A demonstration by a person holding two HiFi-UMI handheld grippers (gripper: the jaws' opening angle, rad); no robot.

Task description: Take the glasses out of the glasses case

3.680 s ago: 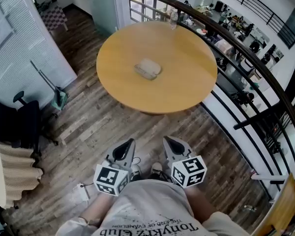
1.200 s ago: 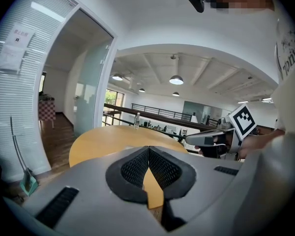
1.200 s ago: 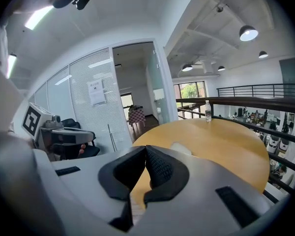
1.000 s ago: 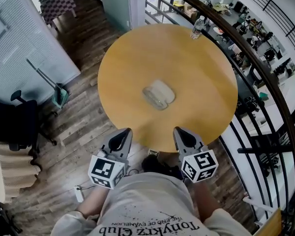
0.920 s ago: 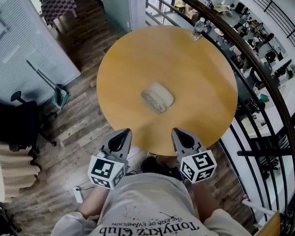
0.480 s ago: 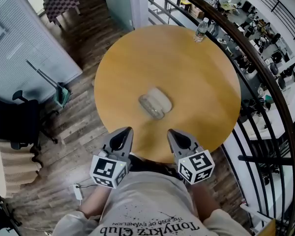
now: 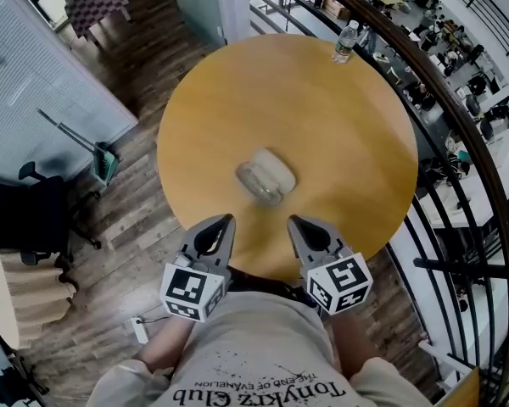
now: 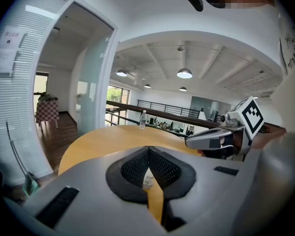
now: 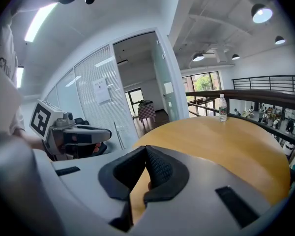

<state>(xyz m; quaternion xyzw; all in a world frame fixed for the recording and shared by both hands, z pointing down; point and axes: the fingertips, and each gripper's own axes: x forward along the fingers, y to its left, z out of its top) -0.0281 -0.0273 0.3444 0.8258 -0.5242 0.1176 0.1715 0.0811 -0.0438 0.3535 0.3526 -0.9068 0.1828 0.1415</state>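
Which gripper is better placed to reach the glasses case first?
Left gripper, slightly. Both it and the right gripper are shut, empty and about equally near, but the glasses case shows straight ahead beyond the left jaws.

A pale glasses case lies near the middle of the round wooden table, and a water bottle stands at the table's edge in the upper right of the frame. The left gripper and right gripper hover side by side over the table's lower edge, apart from the case.
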